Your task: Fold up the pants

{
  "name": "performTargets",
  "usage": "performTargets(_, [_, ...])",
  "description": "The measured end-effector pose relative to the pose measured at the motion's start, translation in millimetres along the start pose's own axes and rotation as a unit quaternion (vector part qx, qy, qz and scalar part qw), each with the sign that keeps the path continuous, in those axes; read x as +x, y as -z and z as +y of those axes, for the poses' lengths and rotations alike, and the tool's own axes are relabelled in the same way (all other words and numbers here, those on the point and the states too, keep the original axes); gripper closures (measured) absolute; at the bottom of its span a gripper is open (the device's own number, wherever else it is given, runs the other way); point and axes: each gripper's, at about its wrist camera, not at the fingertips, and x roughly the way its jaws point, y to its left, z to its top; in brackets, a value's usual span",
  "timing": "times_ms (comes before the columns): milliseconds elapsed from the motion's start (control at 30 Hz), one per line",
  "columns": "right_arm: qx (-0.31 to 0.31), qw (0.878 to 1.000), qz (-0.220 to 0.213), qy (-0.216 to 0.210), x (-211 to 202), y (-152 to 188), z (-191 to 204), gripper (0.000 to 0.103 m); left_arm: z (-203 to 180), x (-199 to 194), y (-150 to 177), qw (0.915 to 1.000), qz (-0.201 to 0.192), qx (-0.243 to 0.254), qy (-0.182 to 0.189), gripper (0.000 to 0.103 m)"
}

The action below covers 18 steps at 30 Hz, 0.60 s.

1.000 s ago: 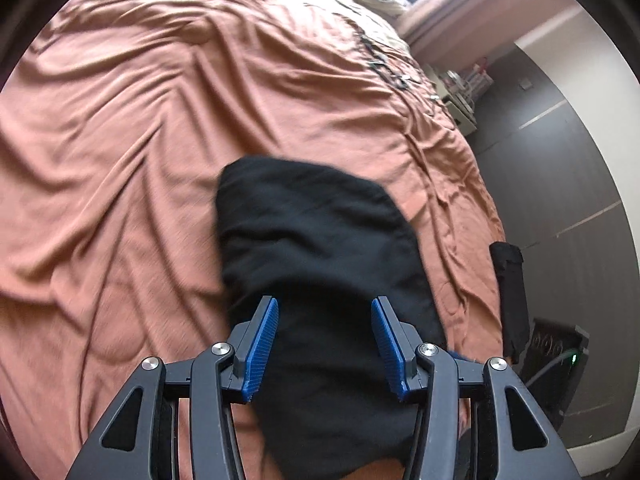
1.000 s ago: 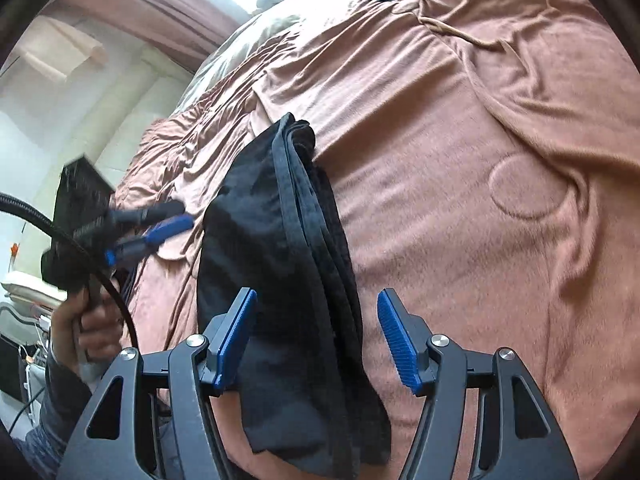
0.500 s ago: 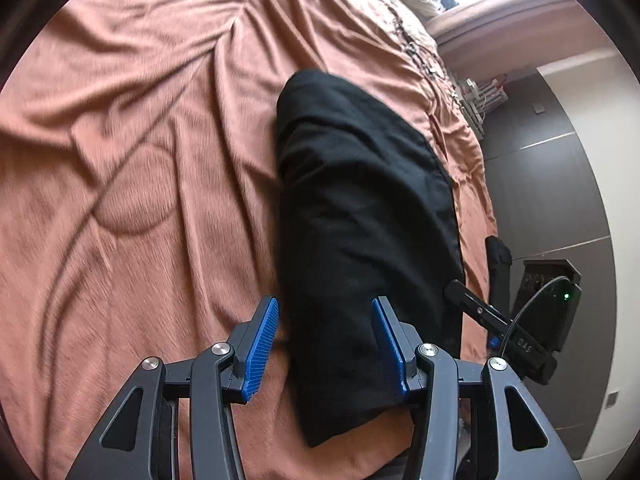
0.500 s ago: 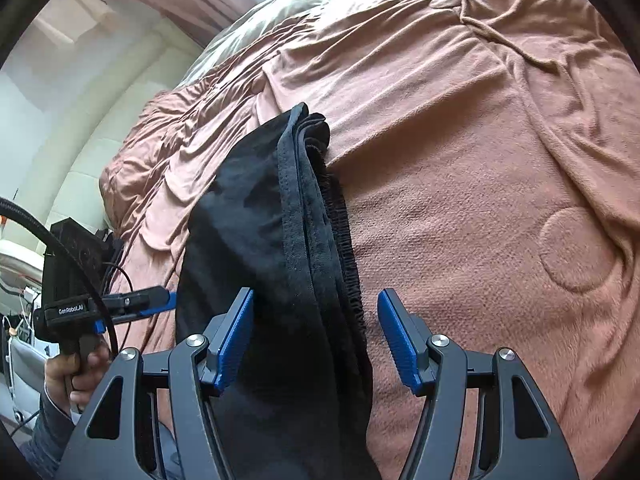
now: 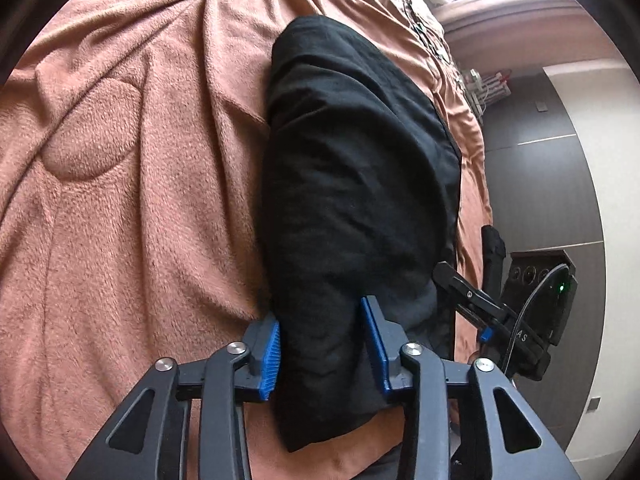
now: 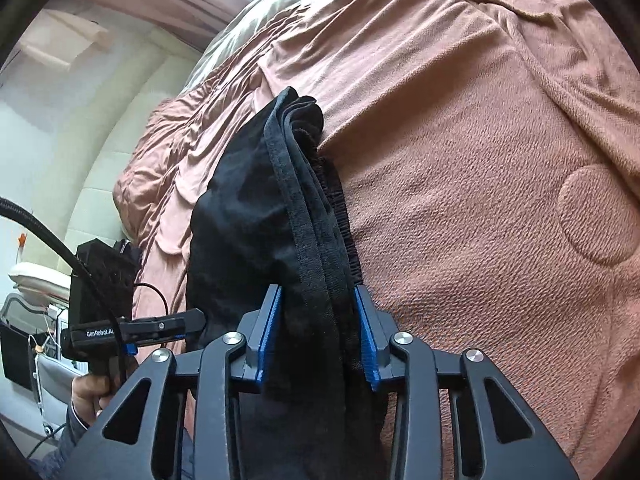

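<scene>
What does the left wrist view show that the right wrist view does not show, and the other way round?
Only the left wrist view: the smooth folded side of the black fabric pants, a dark wall panel with round sockets, and the right gripper from the side.

Only the right wrist view: the stacked hems and ribbed waistband edge, a hand holding the left gripper, and a cream padded wall.

Both: the pants on the pinkish-brown fleece blanket, with each gripper's blue pads closing around the near end of the fabric.

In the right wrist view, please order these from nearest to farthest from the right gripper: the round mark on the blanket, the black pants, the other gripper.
1. Black pants, between the closing jaws of the right gripper.
2. Other gripper, just left.
3. Round mark, far right on the blanket.
</scene>
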Motion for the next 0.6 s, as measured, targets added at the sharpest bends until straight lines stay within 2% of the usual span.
performTargets(67, [0.002,1.000,0.000,-0.001,1,-1,2,0.073,-5,-2,2,1.0000,0.001,0.007,-0.005,0.084])
performTargets(167, [0.004,1.000,0.000,0.000,1,0,7,0.073,-7,-10,3,0.9998,0.000,0.020,-0.006,0.090])
performTargets(300, [0.007,1.000,0.007,-0.003,1,2,15,0.078,-10,-25,1,0.9994,-0.007,0.031,-0.014,0.092])
performTargets(600, [0.013,0.999,0.037,-0.019,20,14,37,0.079,7,-51,4,0.9992,-0.007,0.024,-0.030,0.092])
